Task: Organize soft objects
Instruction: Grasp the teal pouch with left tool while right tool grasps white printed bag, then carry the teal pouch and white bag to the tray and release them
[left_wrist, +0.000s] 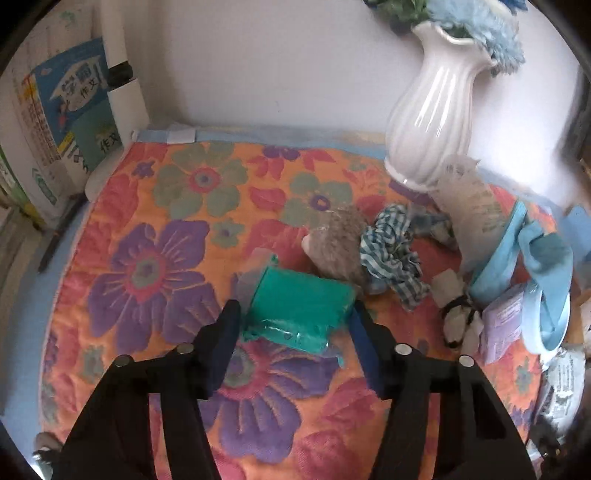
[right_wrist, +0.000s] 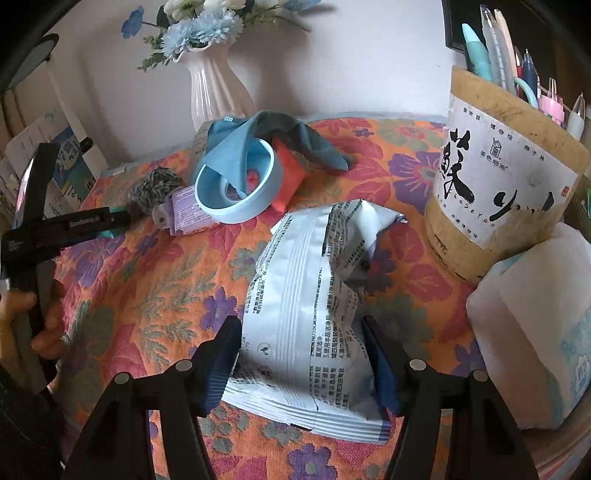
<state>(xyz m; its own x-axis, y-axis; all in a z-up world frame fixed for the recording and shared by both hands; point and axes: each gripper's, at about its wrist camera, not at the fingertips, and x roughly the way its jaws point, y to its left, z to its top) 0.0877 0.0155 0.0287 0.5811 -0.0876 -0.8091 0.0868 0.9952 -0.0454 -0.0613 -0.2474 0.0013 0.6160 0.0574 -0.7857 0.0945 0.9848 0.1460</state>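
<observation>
A teal green packet (left_wrist: 295, 306) in clear wrap lies on the flowered cloth (left_wrist: 155, 258). My left gripper (left_wrist: 293, 325) stands open around it, one finger on each side, pads just clear of it. In the right wrist view a crumpled white printed pouch (right_wrist: 306, 314) rests on the cloth, and my right gripper (right_wrist: 301, 347) is shut on its lower half, both pads against its sides. A grey plush hedgehog (left_wrist: 340, 247), a blue checked cloth (left_wrist: 391, 258) and a light blue sock (left_wrist: 543, 254) lie bunched at the right.
A white vase (left_wrist: 436, 110) with blue flowers stands at the back. Books (left_wrist: 66, 110) lean at the left. A blue ring (right_wrist: 236, 192), a purple packet (right_wrist: 184, 214), a cardboard pen holder (right_wrist: 506, 177) and a tissue pack (right_wrist: 535, 332) crowd the right side. A hand (right_wrist: 40, 317) shows at far left.
</observation>
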